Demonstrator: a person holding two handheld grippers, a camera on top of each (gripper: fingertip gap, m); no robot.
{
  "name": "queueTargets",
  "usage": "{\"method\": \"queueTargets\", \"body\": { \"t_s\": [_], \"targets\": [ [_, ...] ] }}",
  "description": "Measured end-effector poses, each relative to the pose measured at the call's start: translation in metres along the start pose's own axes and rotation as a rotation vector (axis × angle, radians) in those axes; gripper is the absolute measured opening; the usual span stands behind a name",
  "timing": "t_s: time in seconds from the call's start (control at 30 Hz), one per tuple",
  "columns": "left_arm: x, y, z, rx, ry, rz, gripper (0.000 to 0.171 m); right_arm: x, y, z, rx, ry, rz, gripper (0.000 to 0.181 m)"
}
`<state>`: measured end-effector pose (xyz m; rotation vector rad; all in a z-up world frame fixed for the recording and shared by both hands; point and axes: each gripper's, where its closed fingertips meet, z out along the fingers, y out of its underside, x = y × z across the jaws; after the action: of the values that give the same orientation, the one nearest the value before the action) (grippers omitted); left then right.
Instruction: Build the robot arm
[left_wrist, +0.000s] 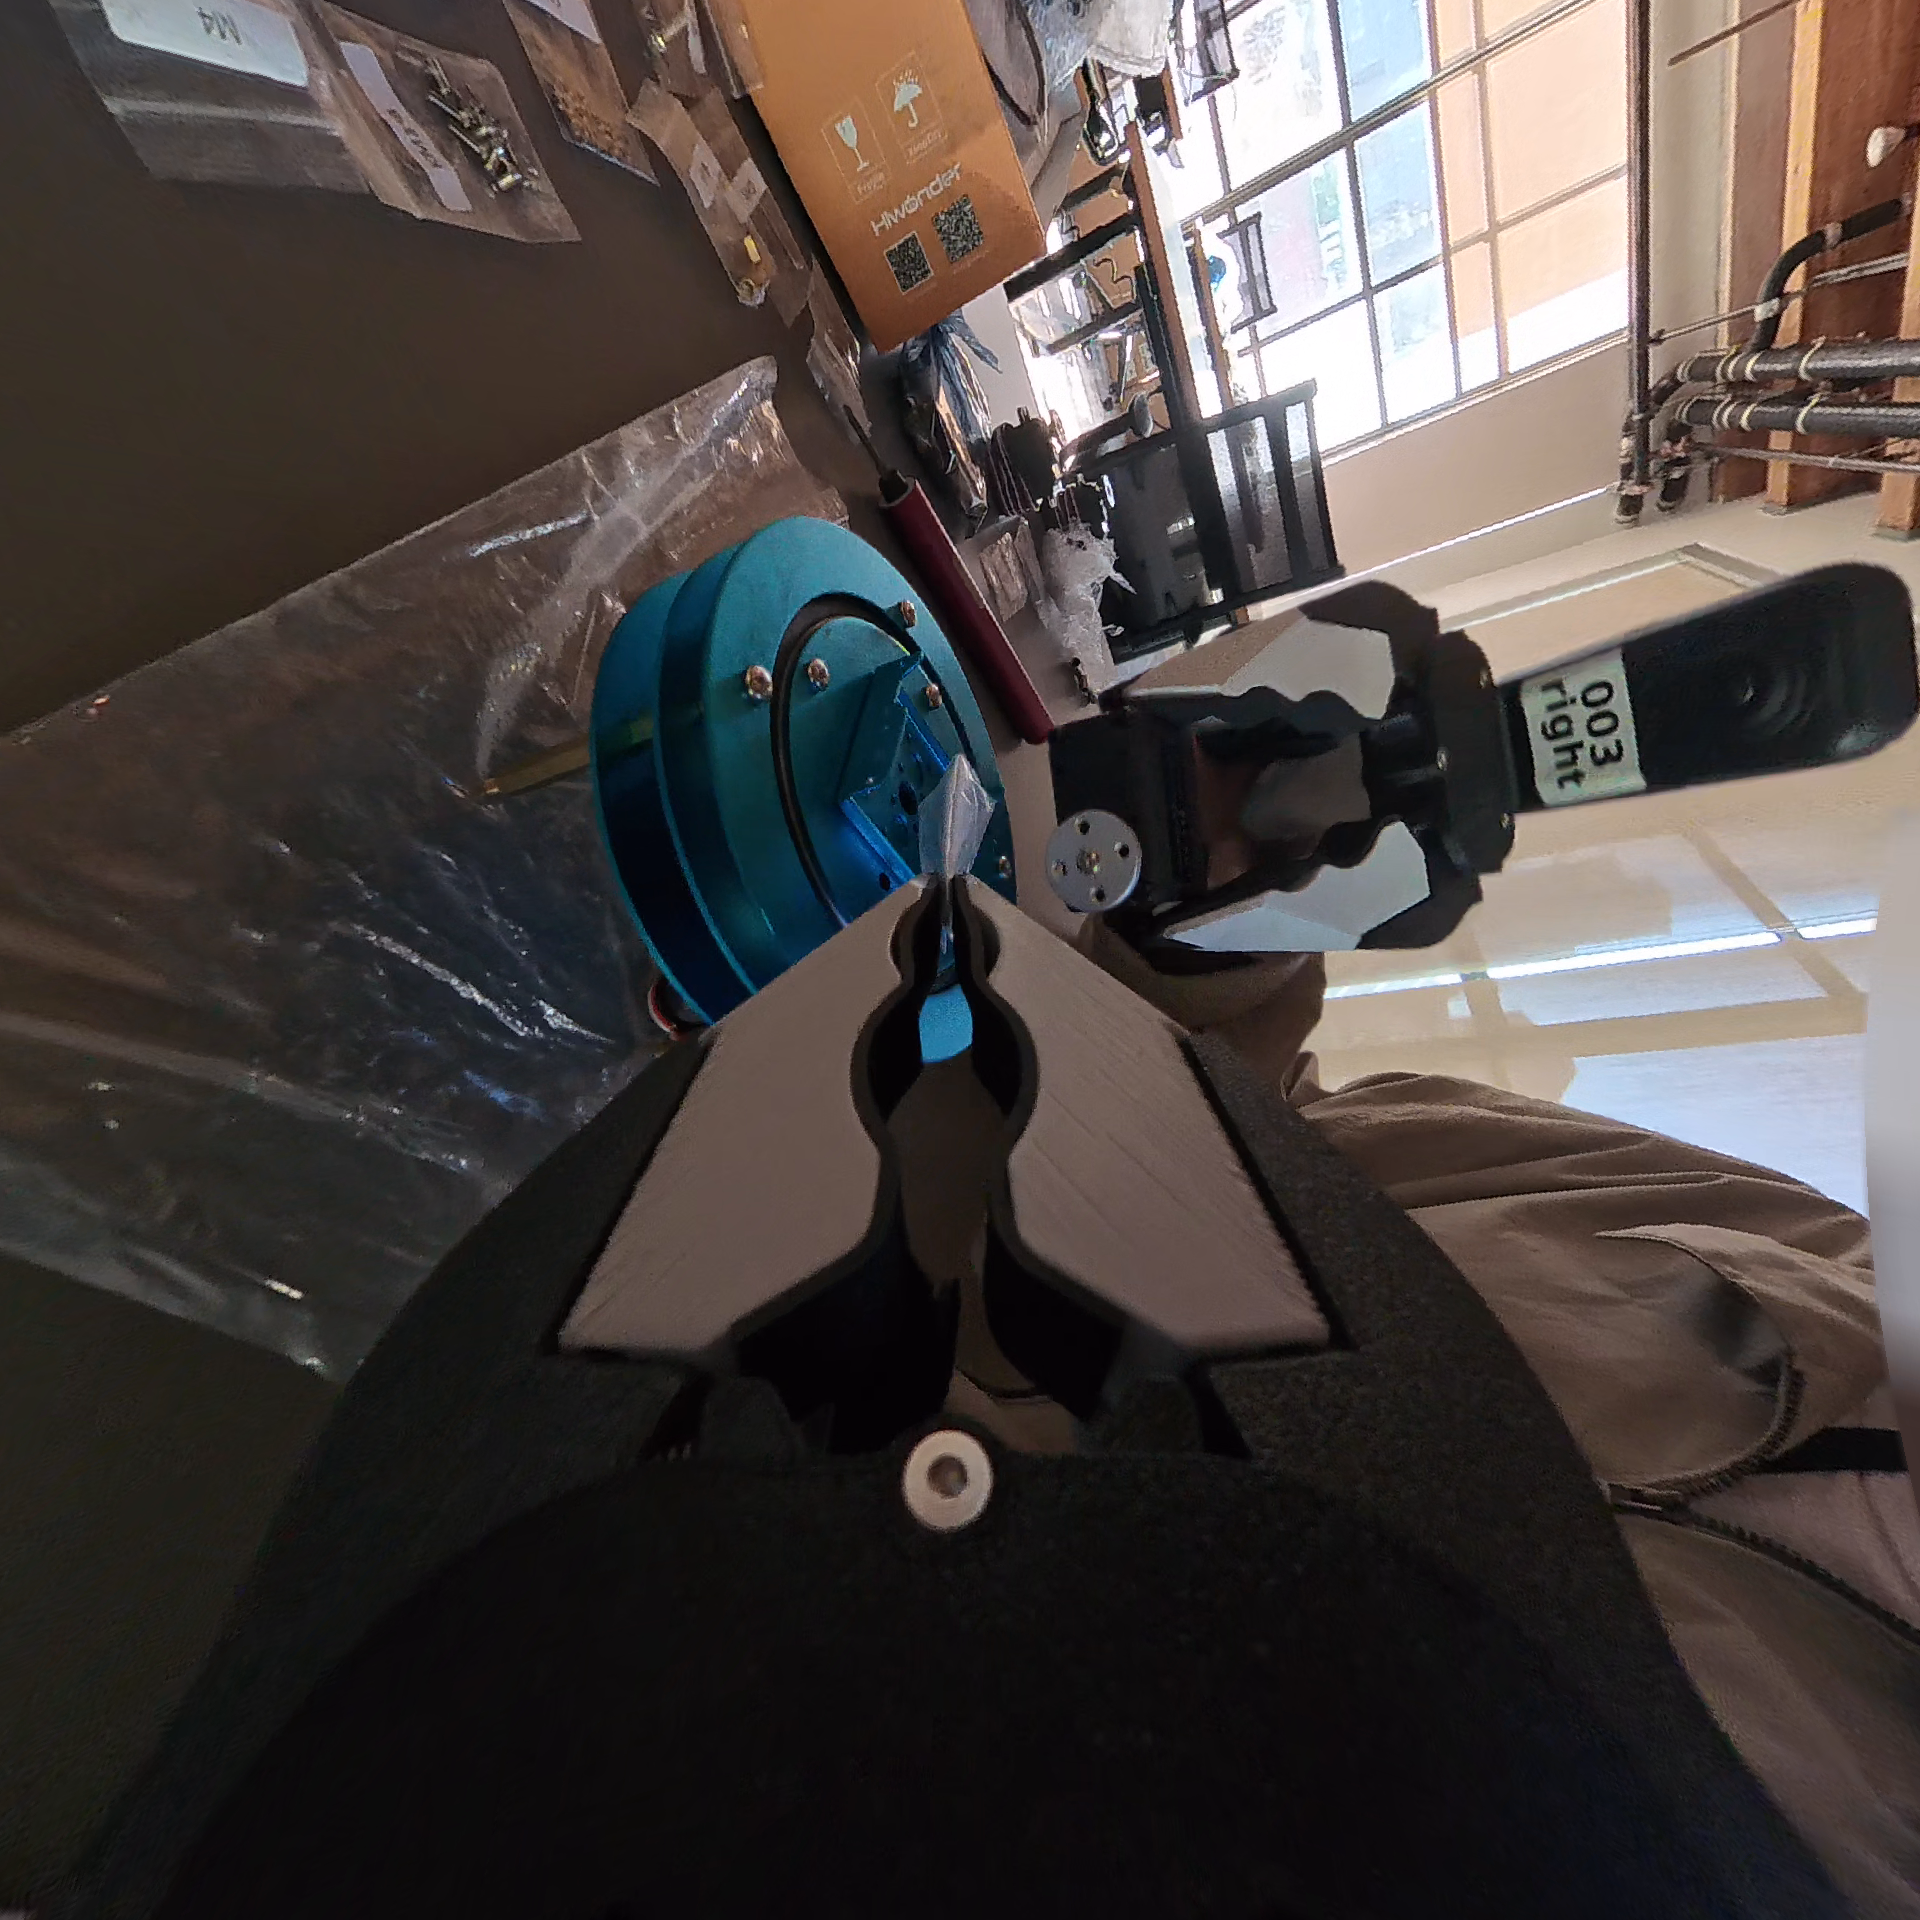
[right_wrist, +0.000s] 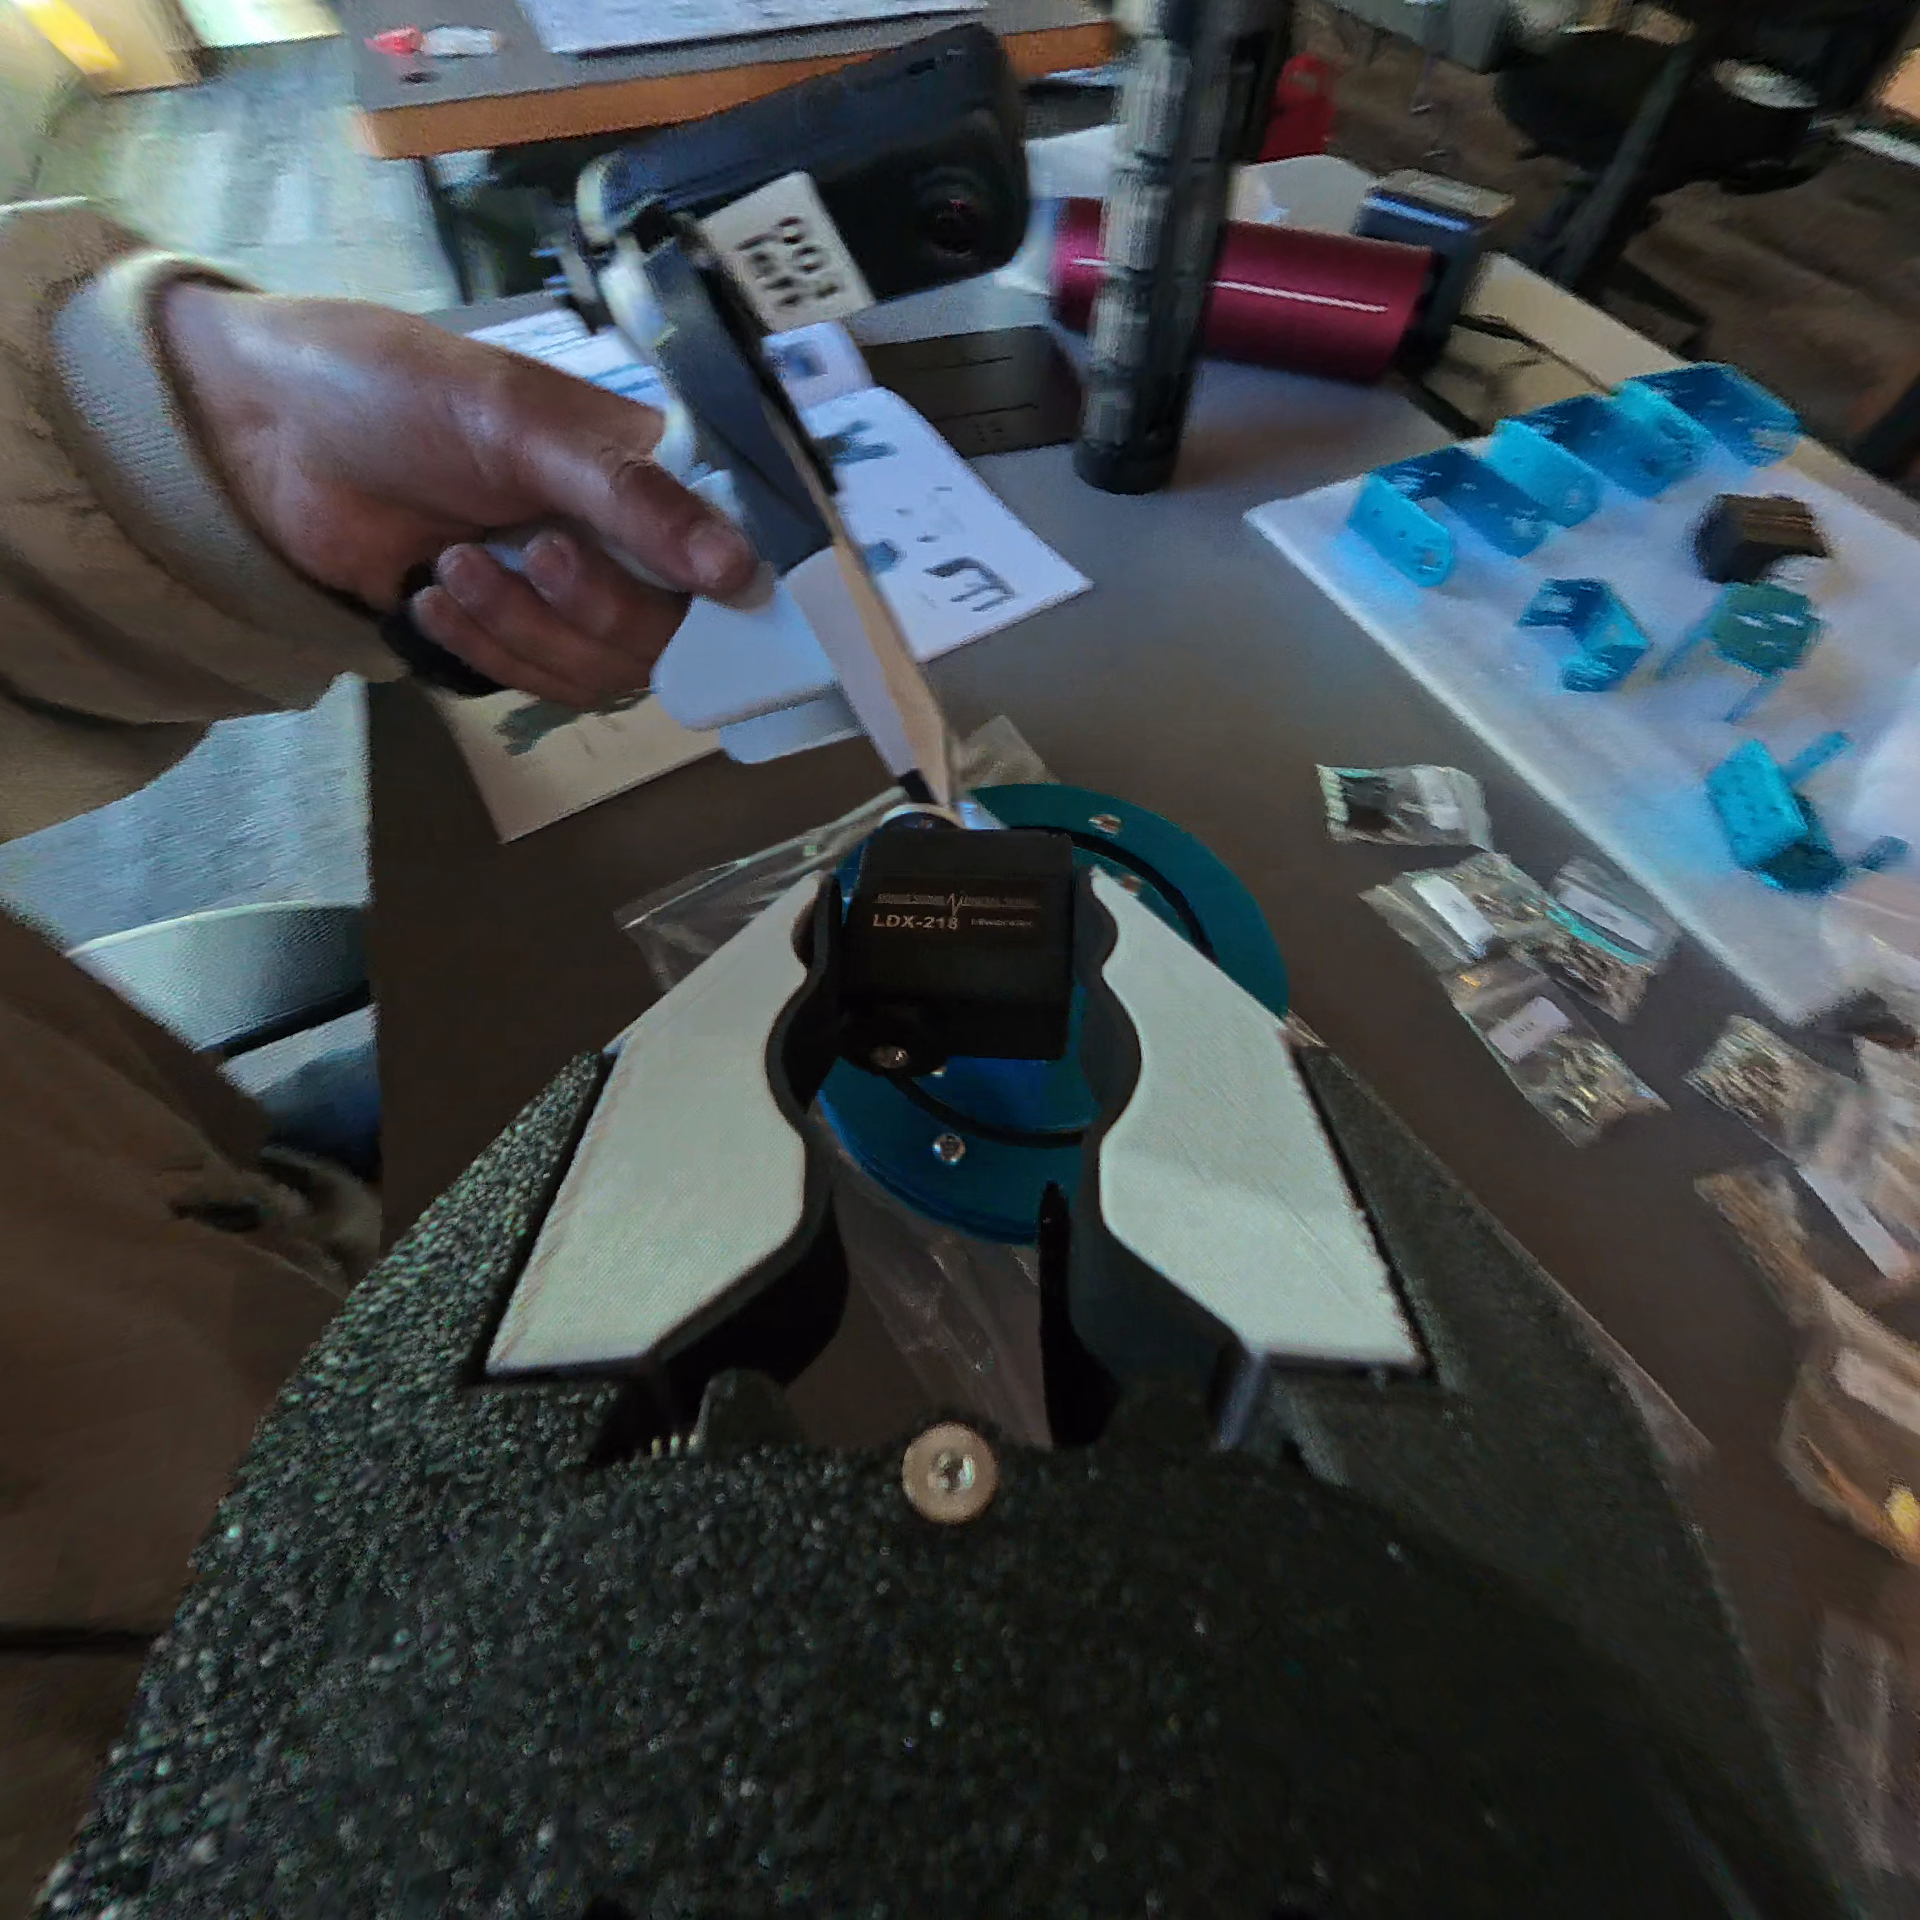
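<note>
My left gripper (left_wrist: 940, 883) is shut on a scrap of clear plastic film (left_wrist: 954, 821), right in front of a blue round metal base (left_wrist: 727, 727) with screws and a black ring. My right gripper (right_wrist: 961, 914) is shut on a black servo block (right_wrist: 956, 966) and holds it just above the blue base (right_wrist: 1195, 935). The left wrist view shows the right gripper (left_wrist: 1143, 810) to the right of the base, gripping the servo (left_wrist: 1117, 769) with its silver horn (left_wrist: 1091, 862). The right wrist view shows a hand (right_wrist: 416, 468) holding the left gripper (right_wrist: 930, 790), tips down at the base's far edge.
A large clear plastic bag (left_wrist: 312, 831) lies under the base. An orange cardboard box (left_wrist: 904, 156), a red cylinder (right_wrist: 1247, 281) and a black cylinder (right_wrist: 1143, 260) stand beyond. Blue brackets (right_wrist: 1507, 488) lie on a white sheet (right_wrist: 1610, 769) at right. Small bags of screws (right_wrist: 1507, 935) lie nearby. About 4 cm separates my left fingertips from my right.
</note>
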<state>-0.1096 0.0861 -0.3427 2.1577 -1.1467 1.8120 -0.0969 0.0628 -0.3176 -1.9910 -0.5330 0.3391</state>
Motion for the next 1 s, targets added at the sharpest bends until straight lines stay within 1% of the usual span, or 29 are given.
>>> {"method": "queueTargets", "body": {
  "t_s": [0.1, 0.17, 0.2, 0.27, 0.3, 0.33, 0.4, 0.47, 0.57, 0.7, 0.8, 0.87, 0.9, 0.93, 0.97, 1.0],
  "targets": [
    [0.004, 0.010, -0.007, -0.012, 0.023, -0.001, 0.000, -0.012, 0.000, -0.002, -0.046, -0.171, -0.036, 0.045],
    [0.007, 0.017, -0.013, -0.004, 0.023, 0.019, 0.000, -0.034, 0.009, -0.012, -0.090, -0.312, -0.093, 0.043],
    [0.008, 0.020, -0.017, 0.000, 0.020, 0.037, 0.000, -0.046, 0.017, -0.019, -0.111, -0.375, -0.107, 0.044],
    [0.014, 0.029, -0.024, 0.000, 0.030, 0.065, 0.000, -0.066, 0.047, -0.034, -0.204, -0.483, -0.100, 0.044],
    [0.016, 0.033, -0.027, 0.007, 0.038, 0.073, 0.000, -0.068, 0.064, -0.038, -0.252, -0.493, -0.104, 0.043],
    [0.018, 0.035, -0.029, 0.016, 0.045, 0.079, 0.000, -0.065, 0.078, -0.039, -0.290, -0.473, -0.097, 0.043],
    [0.024, 0.039, -0.027, 0.037, 0.064, 0.088, 0.000, -0.056, 0.097, -0.036, -0.330, -0.416, -0.049, 0.044],
    [0.030, 0.046, -0.021, 0.056, 0.087, 0.092, 0.000, -0.056, 0.106, -0.036, -0.321, -0.389, -0.013, 0.043],
    [0.037, 0.053, -0.012, 0.129, 0.120, 0.088, 0.000, -0.060, 0.119, -0.036, -0.311, -0.370, 0.014, 0.043],
    [0.040, 0.070, -0.001, 0.220, 0.162, 0.061, 0.000, -0.056, 0.125, -0.032, -0.298, -0.307, 0.042, 0.042],
    [0.036, 0.083, 0.003, 0.270, 0.142, 0.054, 0.000, -0.055, 0.129, -0.030, -0.300, -0.260, 0.047, 0.042],
    [0.035, 0.091, 0.005, 0.275, 0.129, 0.057, 0.000, -0.057, 0.129, -0.030, -0.293, -0.242, 0.052, 0.039],
    [0.036, 0.095, 0.005, 0.274, 0.126, 0.061, 0.000, -0.056, 0.130, -0.030, -0.292, -0.226, 0.058, 0.033],
    [0.036, 0.097, 0.004, 0.274, 0.118, 0.067, 0.000, -0.053, 0.128, -0.031, -0.275, -0.205, 0.048, 0.007],
    [0.035, 0.098, 0.003, 0.274, 0.105, 0.077, 0.000, -0.055, 0.124, -0.033, -0.248, -0.209, 0.045, 0.000],
    [0.035, 0.098, 0.001, 0.275, 0.093, 0.089, 0.000, -0.057, 0.121, -0.034, -0.228, -0.219, 0.053, 0.000]
  ]
}}
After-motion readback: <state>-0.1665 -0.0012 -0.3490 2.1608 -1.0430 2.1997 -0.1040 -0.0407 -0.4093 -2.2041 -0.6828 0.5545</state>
